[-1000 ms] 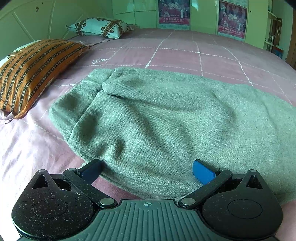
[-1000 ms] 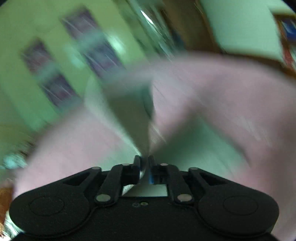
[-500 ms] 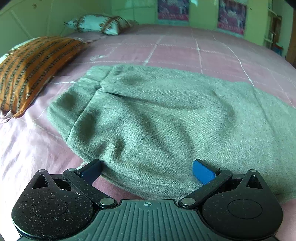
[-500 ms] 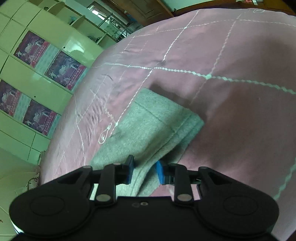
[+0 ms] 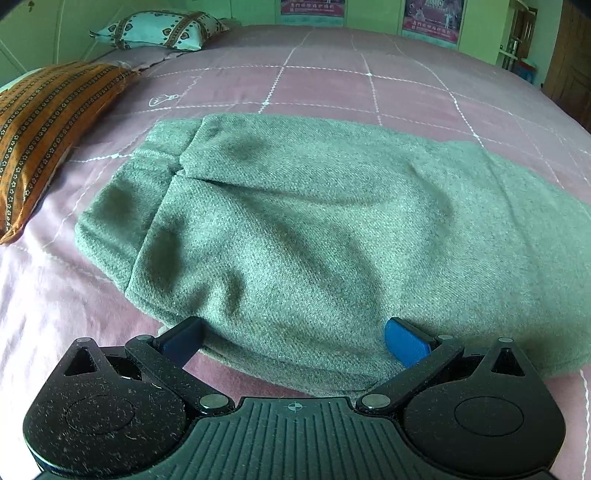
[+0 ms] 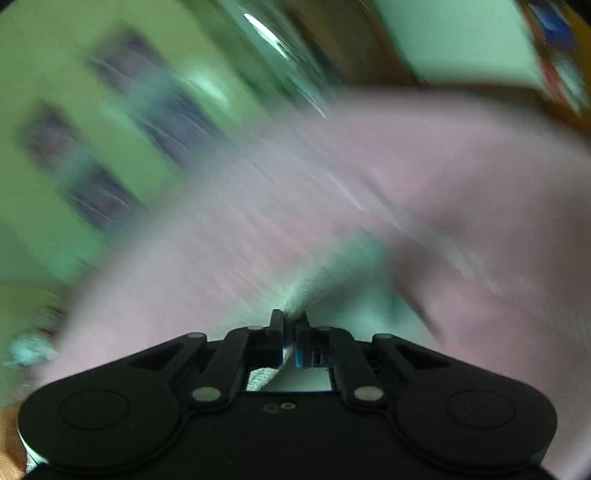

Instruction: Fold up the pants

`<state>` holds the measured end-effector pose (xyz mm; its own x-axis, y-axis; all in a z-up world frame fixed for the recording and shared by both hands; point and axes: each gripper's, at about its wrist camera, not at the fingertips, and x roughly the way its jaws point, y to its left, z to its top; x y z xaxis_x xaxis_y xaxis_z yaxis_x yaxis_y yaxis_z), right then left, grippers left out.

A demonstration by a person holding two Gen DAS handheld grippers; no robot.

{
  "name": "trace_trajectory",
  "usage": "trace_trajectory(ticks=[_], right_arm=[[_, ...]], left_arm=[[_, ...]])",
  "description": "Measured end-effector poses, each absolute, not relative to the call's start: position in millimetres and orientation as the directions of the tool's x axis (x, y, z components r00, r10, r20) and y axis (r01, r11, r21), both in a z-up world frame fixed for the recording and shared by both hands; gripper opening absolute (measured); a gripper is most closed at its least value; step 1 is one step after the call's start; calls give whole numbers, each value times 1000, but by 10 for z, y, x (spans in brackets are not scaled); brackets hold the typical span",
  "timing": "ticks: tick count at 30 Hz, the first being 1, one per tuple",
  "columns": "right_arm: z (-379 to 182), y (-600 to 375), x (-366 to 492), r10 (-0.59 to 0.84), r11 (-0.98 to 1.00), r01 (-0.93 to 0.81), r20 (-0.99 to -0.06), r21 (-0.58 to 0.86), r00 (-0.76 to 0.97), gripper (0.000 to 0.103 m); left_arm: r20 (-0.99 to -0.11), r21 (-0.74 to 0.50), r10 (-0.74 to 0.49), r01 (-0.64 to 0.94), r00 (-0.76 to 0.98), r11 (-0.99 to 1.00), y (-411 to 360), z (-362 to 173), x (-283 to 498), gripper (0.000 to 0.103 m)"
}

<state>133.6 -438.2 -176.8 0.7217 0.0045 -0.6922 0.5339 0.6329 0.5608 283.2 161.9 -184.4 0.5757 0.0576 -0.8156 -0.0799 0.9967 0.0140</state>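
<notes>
Grey-green woollen pants (image 5: 314, 229) lie flat on the pink bed, waistband end at the left, legs running off to the right. My left gripper (image 5: 293, 341) is open, its blue fingertips (image 5: 404, 345) spread over the near edge of the pants. In the right wrist view the picture is heavily blurred by motion. My right gripper (image 6: 290, 332) is shut on a fold of the pants' cloth (image 6: 321, 295), which rises from between the jaws.
The pink quilted bedspread (image 5: 332, 85) covers the whole bed. An orange striped pillow (image 5: 40, 125) lies at the left, a white patterned pillow (image 5: 162, 29) at the far left. Green cupboards with posters (image 5: 432, 18) stand behind the bed.
My right gripper, slightly open around the leg end half a second ago, has shut on the cloth and is swinging fast. My left gripper has drifted slightly and stays open.
</notes>
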Motion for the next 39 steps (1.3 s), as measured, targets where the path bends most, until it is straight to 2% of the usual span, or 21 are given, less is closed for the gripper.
trace_trajectory(ticks=[2,4,6,8,13,16,18,21,23,26,31,36,39], right_arm=[[-1865,-4415,1224,18,604,533,-679,592,734,0],[-1827,-4455,1227,1,584,547,-674,600,738,9],[-1676,-4453,1370,-11,618,529,-667,581,745,0],[-1383,-4399,1621,-3,687,465,-639,558,769,0],[-379,-4202,1974,34,804,237,-440,545,897,0],[-231,-4164,1805,44,809,191,-382,555,923,0],[-493,-4223,1658,10,802,252,-434,541,901,0],[-1388,-4500,1585,-14,713,453,-635,535,772,0],[-1857,-4616,1486,12,645,535,-707,546,707,0],[-1962,-4625,1351,16,608,525,-671,595,741,0],[-1639,-4561,1371,5,645,470,-618,603,786,0],[-1933,-4677,1477,31,636,531,-706,560,707,0],[-1753,-4706,1141,-69,631,508,-609,587,790,13]], left_arm=[[-818,11,54,-77,573,997,1624,-1842,2832,103],[-819,12,55,-78,571,997,1620,-1847,2841,103],[-820,16,60,-82,570,997,1607,-1847,2856,103],[-820,17,61,-83,570,996,1602,-1844,2854,103],[-818,12,60,-87,573,996,1615,-1844,2851,103],[-813,11,60,-88,579,996,1618,-1849,2834,103],[-810,10,60,-87,584,996,1621,-1853,2822,103],[-812,10,56,-82,581,997,1623,-1851,2817,103],[-817,10,54,-79,574,997,1628,-1843,2826,103],[-821,10,53,-79,568,997,1628,-1843,2850,103],[-824,11,53,-78,564,997,1627,-1840,2874,103],[-821,11,57,-83,569,996,1625,-1843,2855,103],[-821,5,49,-78,568,997,1641,-1842,2849,103]])
